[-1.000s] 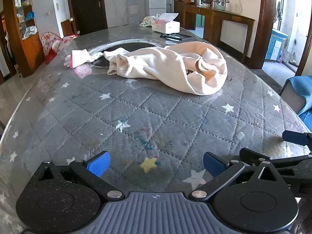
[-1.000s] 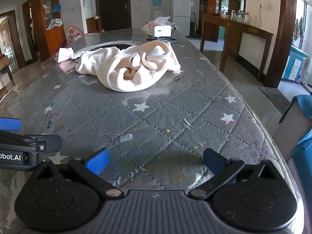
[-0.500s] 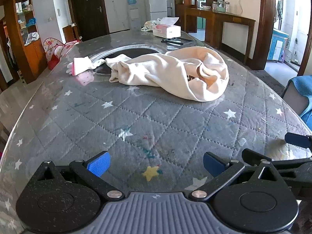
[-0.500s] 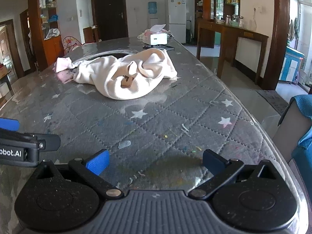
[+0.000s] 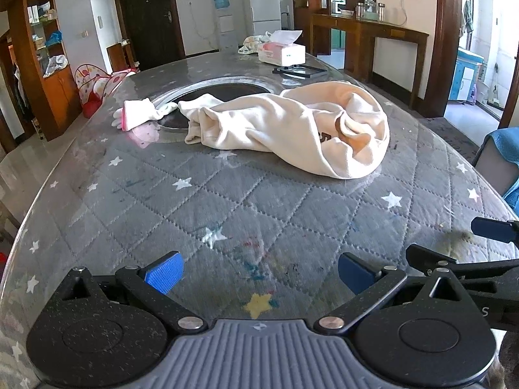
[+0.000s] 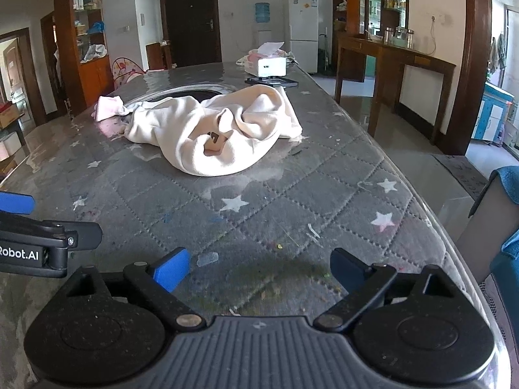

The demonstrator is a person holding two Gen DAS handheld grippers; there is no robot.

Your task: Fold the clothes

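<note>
A crumpled cream garment [image 5: 292,129] [image 6: 214,129] lies in a heap on the long table, past its middle. Beside it at the left lies a small white and pink garment [image 5: 136,116] [image 6: 108,107]. My left gripper [image 5: 259,274] hovers over the near end of the table, open, with nothing between its blue pads. My right gripper [image 6: 259,269] stands open and empty at the near right, well short of the cream garment. Each gripper shows at the edge of the other's view.
A grey quilted star-patterned cover under glass tops the table [image 5: 227,204], with a round dark inset [image 5: 223,94] at its centre. A tissue box [image 5: 282,53] and a flat black item [image 5: 300,71] sit at the far end. A blue-draped chair [image 6: 499,227] stands right.
Both grippers have risen and tilted up a little, so the garments sit lower and farther in the views. Both stay open. The garments have not moved.
</note>
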